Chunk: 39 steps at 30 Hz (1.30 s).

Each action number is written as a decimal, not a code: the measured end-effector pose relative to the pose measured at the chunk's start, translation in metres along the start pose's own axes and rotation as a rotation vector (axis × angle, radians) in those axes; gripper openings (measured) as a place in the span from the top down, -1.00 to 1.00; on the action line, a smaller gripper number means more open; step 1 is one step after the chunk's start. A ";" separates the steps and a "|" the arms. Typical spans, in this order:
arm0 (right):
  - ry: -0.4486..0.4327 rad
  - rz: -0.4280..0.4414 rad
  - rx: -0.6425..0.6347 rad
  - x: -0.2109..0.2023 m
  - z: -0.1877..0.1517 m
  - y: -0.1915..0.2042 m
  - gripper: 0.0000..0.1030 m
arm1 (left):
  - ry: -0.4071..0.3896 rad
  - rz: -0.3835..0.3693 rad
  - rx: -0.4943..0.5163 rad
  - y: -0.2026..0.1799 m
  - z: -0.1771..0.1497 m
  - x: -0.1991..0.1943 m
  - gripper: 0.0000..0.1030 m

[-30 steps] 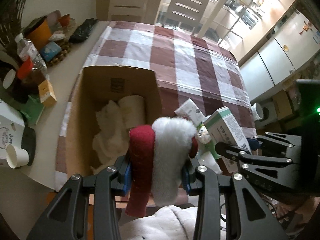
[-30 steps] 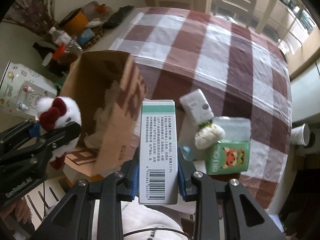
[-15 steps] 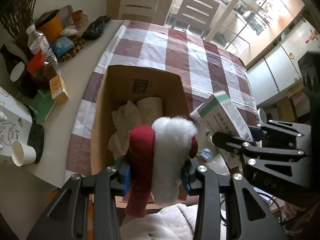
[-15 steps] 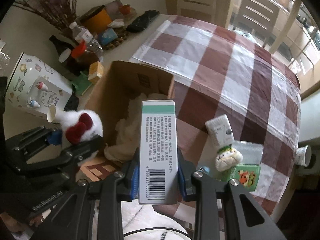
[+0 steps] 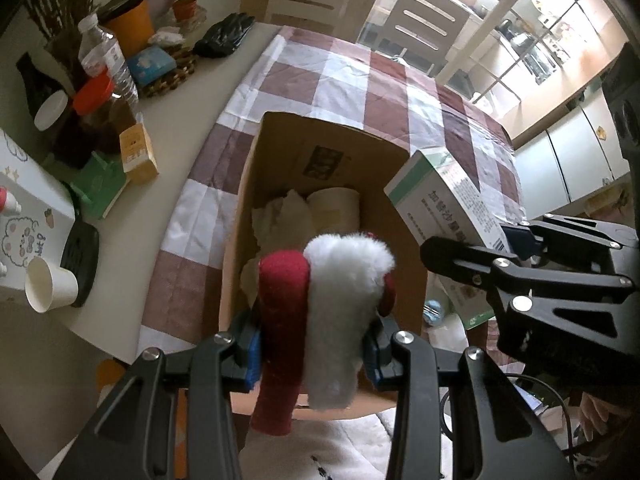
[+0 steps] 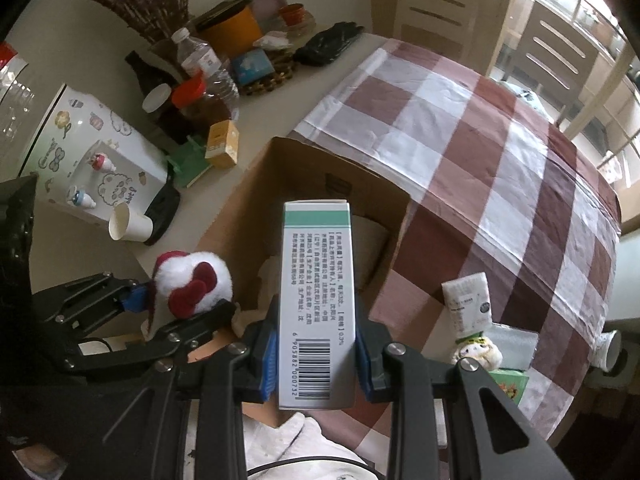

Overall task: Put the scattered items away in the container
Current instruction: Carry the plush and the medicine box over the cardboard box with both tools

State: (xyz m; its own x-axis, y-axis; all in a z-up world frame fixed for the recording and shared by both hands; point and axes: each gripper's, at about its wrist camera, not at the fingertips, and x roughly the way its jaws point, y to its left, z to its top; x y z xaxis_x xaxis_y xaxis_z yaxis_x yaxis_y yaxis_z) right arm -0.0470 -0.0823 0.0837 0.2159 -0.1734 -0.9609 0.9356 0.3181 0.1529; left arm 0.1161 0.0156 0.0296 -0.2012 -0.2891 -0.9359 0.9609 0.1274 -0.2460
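An open cardboard box (image 5: pixel 320 148) (image 6: pixel 304 164) stands on the checked tablecloth; white crumpled paper (image 5: pixel 280 220) and a pale roll (image 5: pixel 334 210) lie inside. My left gripper (image 5: pixel 314 350) is shut on a white and red plush toy (image 5: pixel 320 300) and holds it over the box's near edge; it also shows in the right wrist view (image 6: pixel 192 286). My right gripper (image 6: pixel 316 354) is shut on a green and white carton (image 6: pixel 316 304) above the box's right side. The carton shows in the left wrist view (image 5: pixel 444 200).
Right of the box lie a white packet (image 6: pixel 468 304), a small doll (image 6: pixel 476 350) and a green card box (image 6: pixel 508 384). Left of it stand bottles (image 5: pixel 108 64), an orange pot (image 5: pixel 130 26), a paper cup (image 5: pixel 48 290) and small boxes (image 5: pixel 138 154).
Both grippers have risen and moved left over the box with their loads. The carton now hangs over the box's right wall, and the box shows more fully from above.
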 end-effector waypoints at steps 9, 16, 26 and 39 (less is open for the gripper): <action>0.028 0.009 -0.035 0.012 0.011 0.004 0.40 | 0.022 -0.004 -0.005 -0.001 0.004 0.010 0.22; 0.042 0.013 -0.050 0.016 0.013 0.002 0.40 | 0.042 -0.007 -0.013 0.001 0.009 0.018 0.22; 0.062 0.030 -0.079 0.024 0.017 0.004 0.40 | 0.057 0.005 -0.021 0.002 0.011 0.021 0.21; 0.087 0.037 -0.109 0.035 0.022 0.008 0.40 | 0.058 0.003 -0.051 0.011 0.013 0.024 0.21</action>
State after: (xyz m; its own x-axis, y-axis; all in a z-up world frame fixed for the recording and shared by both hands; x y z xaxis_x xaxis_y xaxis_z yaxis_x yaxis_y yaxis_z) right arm -0.0254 -0.1063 0.0565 0.2204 -0.0792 -0.9722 0.8905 0.4231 0.1674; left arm 0.1240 -0.0024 0.0077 -0.2108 -0.2335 -0.9492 0.9508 0.1767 -0.2546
